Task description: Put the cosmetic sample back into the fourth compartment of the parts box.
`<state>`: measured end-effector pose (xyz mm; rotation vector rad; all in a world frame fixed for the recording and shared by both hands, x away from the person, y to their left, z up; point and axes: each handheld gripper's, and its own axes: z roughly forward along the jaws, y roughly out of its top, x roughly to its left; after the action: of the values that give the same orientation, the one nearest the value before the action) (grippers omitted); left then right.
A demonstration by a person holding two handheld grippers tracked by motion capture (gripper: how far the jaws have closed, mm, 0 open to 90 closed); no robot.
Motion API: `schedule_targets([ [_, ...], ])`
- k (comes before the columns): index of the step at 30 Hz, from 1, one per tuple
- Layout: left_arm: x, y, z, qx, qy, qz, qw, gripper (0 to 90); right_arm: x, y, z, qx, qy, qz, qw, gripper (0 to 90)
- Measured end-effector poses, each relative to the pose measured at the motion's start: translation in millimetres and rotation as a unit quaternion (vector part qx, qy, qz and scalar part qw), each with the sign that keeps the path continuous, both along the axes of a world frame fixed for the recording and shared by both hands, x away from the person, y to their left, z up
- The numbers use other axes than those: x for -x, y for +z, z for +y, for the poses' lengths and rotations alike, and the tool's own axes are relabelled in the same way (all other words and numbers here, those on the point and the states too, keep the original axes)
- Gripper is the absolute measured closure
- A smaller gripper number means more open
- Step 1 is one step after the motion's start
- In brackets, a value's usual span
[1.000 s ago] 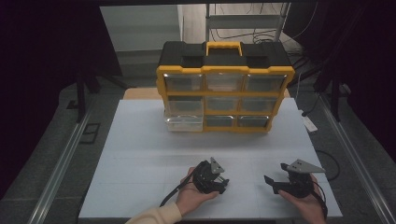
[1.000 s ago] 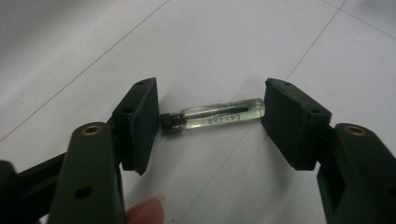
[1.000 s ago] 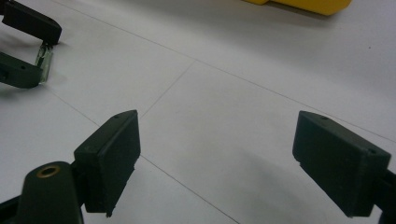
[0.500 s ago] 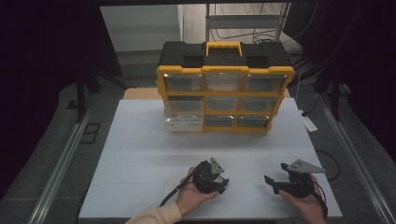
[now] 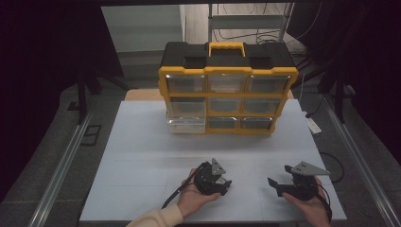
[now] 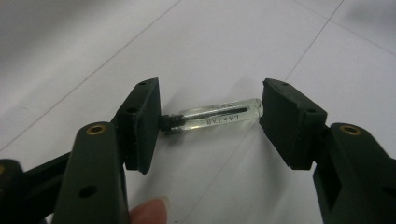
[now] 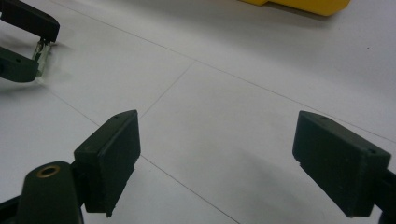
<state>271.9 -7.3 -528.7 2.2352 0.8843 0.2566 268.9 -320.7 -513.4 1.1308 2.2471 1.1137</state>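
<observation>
A small clear glass vial (image 6: 217, 115) with a dark cap and printed lettering is clamped end to end by my left gripper (image 6: 212, 100), just above the white table. That left gripper (image 5: 222, 183) sits in a hand at the table's near middle. In the right gripper view, the left gripper (image 7: 28, 44) and the vial (image 7: 42, 53) are at the top left. My right gripper (image 7: 224, 140) stands open over bare table with nothing between its pads. It is held low at the near right (image 5: 279, 185), pointing toward the left gripper.
A yellow and black drawer organiser (image 5: 227, 94) stands at the far middle of the white table (image 5: 142, 151). Its bottom left clear drawer (image 5: 187, 125) is pulled out a little. Metal rails run along both sides of the table.
</observation>
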Motion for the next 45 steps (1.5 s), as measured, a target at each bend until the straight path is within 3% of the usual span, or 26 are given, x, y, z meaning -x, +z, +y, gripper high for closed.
schedule_targets([
  [13, -3.4, 9.6, 12.3, 0.019, 0.008, -0.003, 0.9998, 39.9, 0.0, -0.2, 0.0, 0.001, 0.0, 0.0, 1.0, 16.2],
  [32, -9.7, 25.5, 35.8, 0.064, 0.016, -0.006, 0.9978, 40.0, 0.0, -0.5, -0.4, 0.002, 0.0, 0.001, 1.0, 16.2],
  [45, -13.5, 38.5, 48.3, 0.076, 0.023, -0.016, 0.9967, 40.0, 0.1, 0.0, -0.8, 0.003, -0.002, -0.001, 1.0, 16.2],
])
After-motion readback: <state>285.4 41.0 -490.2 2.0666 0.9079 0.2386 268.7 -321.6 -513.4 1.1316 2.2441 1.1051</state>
